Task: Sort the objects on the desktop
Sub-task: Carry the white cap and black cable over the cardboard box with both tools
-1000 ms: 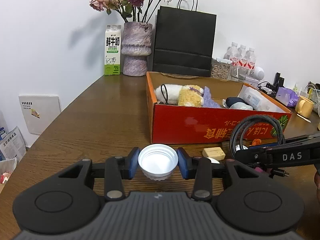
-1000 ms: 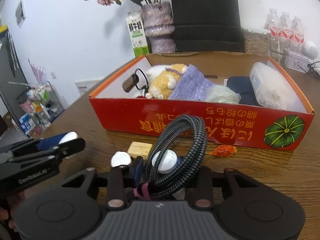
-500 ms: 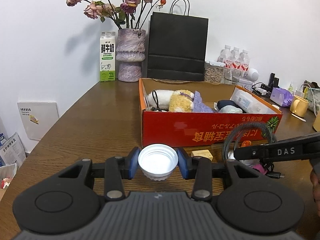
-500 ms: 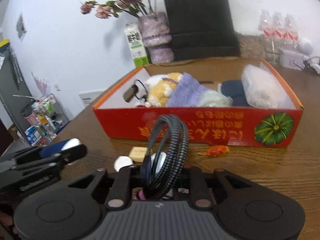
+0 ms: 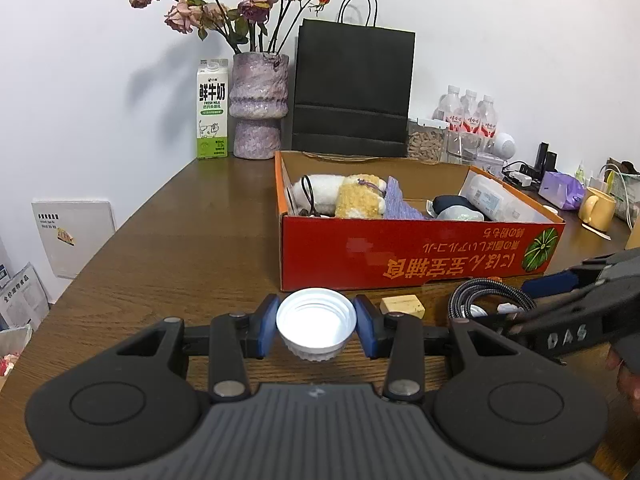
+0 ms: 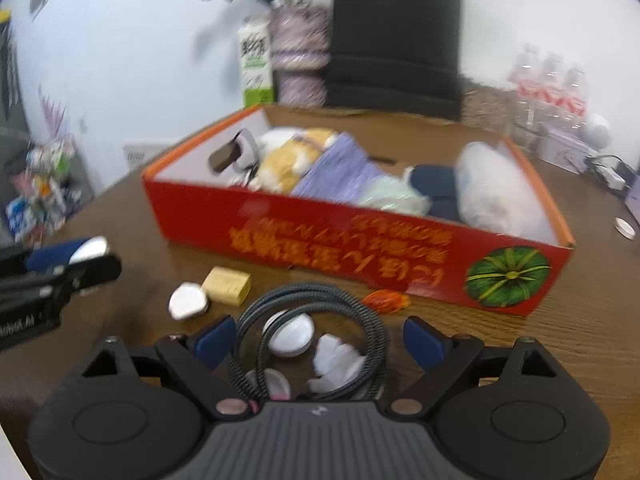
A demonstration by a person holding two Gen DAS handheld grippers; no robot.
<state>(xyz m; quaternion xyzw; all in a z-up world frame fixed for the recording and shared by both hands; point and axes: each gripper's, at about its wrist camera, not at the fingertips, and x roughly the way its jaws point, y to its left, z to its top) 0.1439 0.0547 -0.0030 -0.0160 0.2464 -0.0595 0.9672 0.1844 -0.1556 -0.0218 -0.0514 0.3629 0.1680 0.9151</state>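
My left gripper (image 5: 316,330) is shut on an upturned white bottle cap (image 5: 316,318), held just above the wooden table in front of the red cardboard box (image 5: 400,256). In the right wrist view my right gripper (image 6: 318,340) has its jaws opening wide. A coil of black braided cable (image 6: 320,295) lies flat on the table between them, and neither pad presses on it. Inside the coil sit a white cap (image 6: 291,334) and a scrap of white paper (image 6: 336,360). The left wrist view shows the same cable (image 5: 492,286) beside the right gripper (image 5: 528,300).
A yellow block (image 6: 227,285), another white cap (image 6: 188,302) and an orange wrapper (image 6: 386,300) lie before the box (image 6: 360,248), which holds plush toys and pouches. Behind it stand a milk carton (image 5: 212,110), a vase (image 5: 258,108), a black bag (image 5: 352,88) and bottles (image 5: 470,118).
The right gripper's jaws have spread apart and let go of the cable coil, which has dropped from standing upright to lying flat on the table. The left gripper keeps its cap.
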